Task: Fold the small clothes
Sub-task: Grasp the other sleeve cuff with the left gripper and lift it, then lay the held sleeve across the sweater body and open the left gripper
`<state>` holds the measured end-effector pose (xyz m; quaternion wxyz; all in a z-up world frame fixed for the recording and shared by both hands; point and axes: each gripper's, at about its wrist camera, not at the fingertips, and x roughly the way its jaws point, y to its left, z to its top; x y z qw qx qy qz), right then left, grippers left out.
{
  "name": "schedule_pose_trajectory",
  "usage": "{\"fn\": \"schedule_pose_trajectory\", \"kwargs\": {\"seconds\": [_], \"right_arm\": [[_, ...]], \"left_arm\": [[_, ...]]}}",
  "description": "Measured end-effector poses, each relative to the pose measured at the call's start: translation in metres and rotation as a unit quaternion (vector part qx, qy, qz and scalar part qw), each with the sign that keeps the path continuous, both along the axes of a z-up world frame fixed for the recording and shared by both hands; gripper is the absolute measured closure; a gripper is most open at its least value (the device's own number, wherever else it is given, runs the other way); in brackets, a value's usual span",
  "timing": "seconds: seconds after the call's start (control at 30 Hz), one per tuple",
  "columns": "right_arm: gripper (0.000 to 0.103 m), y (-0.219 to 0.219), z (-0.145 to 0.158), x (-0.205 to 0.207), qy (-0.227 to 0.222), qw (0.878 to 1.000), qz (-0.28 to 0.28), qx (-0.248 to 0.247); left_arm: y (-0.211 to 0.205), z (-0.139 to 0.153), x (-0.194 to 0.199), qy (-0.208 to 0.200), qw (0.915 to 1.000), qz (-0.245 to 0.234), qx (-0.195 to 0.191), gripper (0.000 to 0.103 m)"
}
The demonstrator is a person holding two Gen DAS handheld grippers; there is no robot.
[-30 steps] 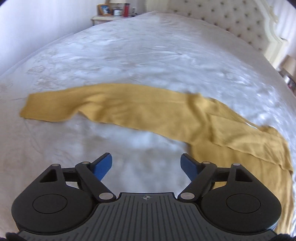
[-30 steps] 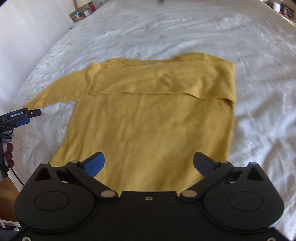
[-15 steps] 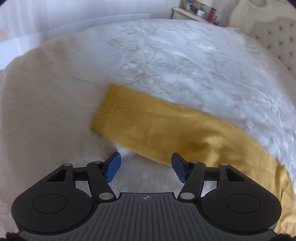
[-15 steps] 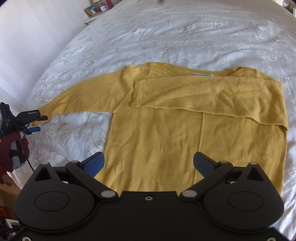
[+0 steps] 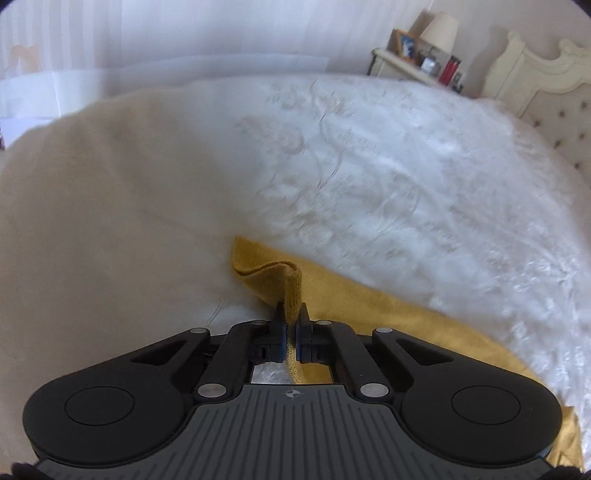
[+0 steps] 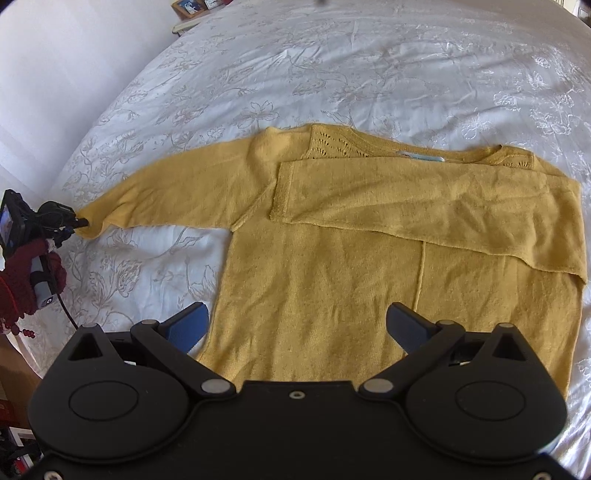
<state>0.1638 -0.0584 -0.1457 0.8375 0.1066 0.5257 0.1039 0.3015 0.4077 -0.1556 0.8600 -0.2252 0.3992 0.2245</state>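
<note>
We have the yellow sweater flat on the bed, back up, neck label toward the headboard. One sleeve is already folded across the chest; the other sleeve lies stretched out toward the bed's edge. That's the one we're after: our left gripper has its fingers clamped on the cuff, which bunches up between them, probably so we can carry it over the body to match the first fold. Our right gripper hovers over the hem w/ fingers wide apart, holding nothing, perhaps ready to pin the body. A gloved hand works the left tool. Nearby: nightstand w/ lamp & frames, well apart. Nothing blocks the fold path; the loose knit may drag or crease.
</note>
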Motion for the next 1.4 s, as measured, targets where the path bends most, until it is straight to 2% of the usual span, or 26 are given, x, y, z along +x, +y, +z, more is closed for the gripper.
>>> {"fn": "schedule_pose_trajectory", "kwargs": {"seconds": [0.13, 0.23, 0.4, 0.53, 0.7, 0.87, 1.07, 1.13, 1.2, 1.27, 1.33, 1.4], "right_arm": [[0.001, -0.008, -0.008, -0.003, 0.009, 1.000, 0.000, 0.012], [0.001, -0.017, -0.014, -0.008, 0.015, 1.000, 0.003, 0.018], [0.001, -0.042, -0.022, -0.018, 0.019, 0.999, -0.005, 0.036], [0.001, -0.068, -0.026, -0.026, 0.016, 0.999, -0.014, 0.045], [0.001, -0.107, -0.027, -0.034, 0.009, 0.998, -0.037, 0.054], [0.001, -0.145, -0.028, -0.042, 0.002, 0.996, -0.066, 0.057], [0.001, -0.175, -0.029, -0.048, -0.002, 0.994, -0.094, 0.059], [0.001, -0.181, -0.029, -0.048, -0.005, 0.993, -0.098, 0.059], [0.001, -0.185, -0.029, -0.046, -0.008, 0.993, -0.100, 0.058], [0.001, -0.188, -0.027, -0.042, -0.014, 0.993, -0.103, 0.060], [0.001, -0.191, -0.025, -0.035, -0.025, 0.993, -0.102, 0.062], [0.001, -0.192, -0.023, -0.025, -0.033, 0.993, -0.097, 0.062]], "left_arm": [[-0.024, 0.040, -0.003, -0.045, 0.9975, -0.047, 0.027, 0.099], [-0.058, 0.076, -0.005, -0.088, 0.9901, -0.097, 0.050, 0.099], [-0.142, 0.132, -0.007, -0.160, 0.9665, -0.189, 0.067, 0.099], [-0.219, 0.156, -0.003, -0.200, 0.9462, -0.251, 0.041, 0.099], [-0.316, 0.147, 0.003, -0.211, 0.9257, -0.314, -0.003, 0.099], [-0.408, 0.111, 0.005, -0.180, 0.9082, -0.375, -0.043, 0.099], [-0.476, 0.070, 0.001, -0.127, 0.8901, -0.434, -0.056, 0.093], [-0.486, 0.067, -0.006, -0.117, 0.8823, -0.454, -0.044, 0.091], [-0.487, 0.065, -0.014, -0.111, 0.8762, -0.468, -0.025, 0.070], [-0.479, 0.060, -0.023, -0.106, 0.8709, -0.480, 0.002, 0.067], [-0.473, 0.053, -0.030, -0.085, 0.8717, -0.481, 0.042, 0.066], [-0.457, 0.039, -0.031, -0.057, 0.8762, -0.473, 0.072, 0.066]]}}
